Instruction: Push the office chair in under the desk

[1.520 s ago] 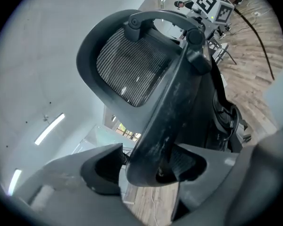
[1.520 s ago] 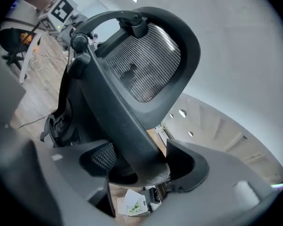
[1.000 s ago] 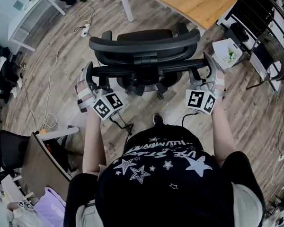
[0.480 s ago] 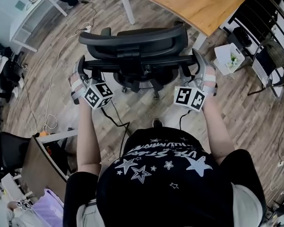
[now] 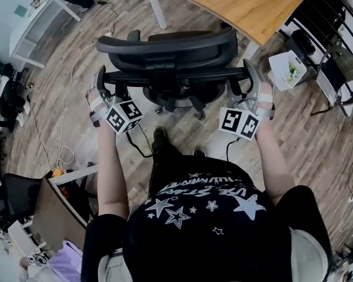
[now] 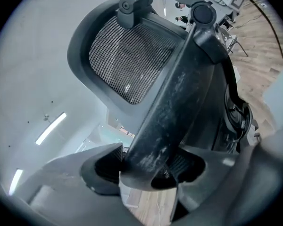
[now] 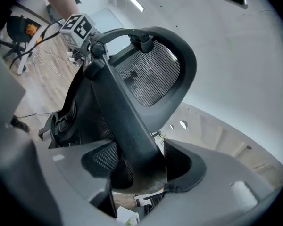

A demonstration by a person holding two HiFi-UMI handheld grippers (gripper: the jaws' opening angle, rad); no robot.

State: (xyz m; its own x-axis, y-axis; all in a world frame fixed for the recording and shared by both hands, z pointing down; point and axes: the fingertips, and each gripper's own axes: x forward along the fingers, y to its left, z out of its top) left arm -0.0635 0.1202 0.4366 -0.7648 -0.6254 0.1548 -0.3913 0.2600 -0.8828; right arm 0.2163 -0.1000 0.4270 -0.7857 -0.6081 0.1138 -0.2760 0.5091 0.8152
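At the frame's top, the wooden desk (image 5: 247, 4) sits just above the black office chair (image 5: 170, 54) (seat not yet under it). The left gripper (image 6: 148, 166) and right gripper (image 7: 141, 168) each pinch an end of its back bar (image 5: 173, 75), likely to push it straight.

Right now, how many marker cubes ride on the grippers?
2: one cube on the left gripper, another cube on the right gripper, flanking the chair. None seems hidden.

Two tools (image 5: 99, 86) (image 5: 252, 82), chair (image 5: 167, 47), perhaps two desks (image 5: 235, 2) (image 5: 38, 22).
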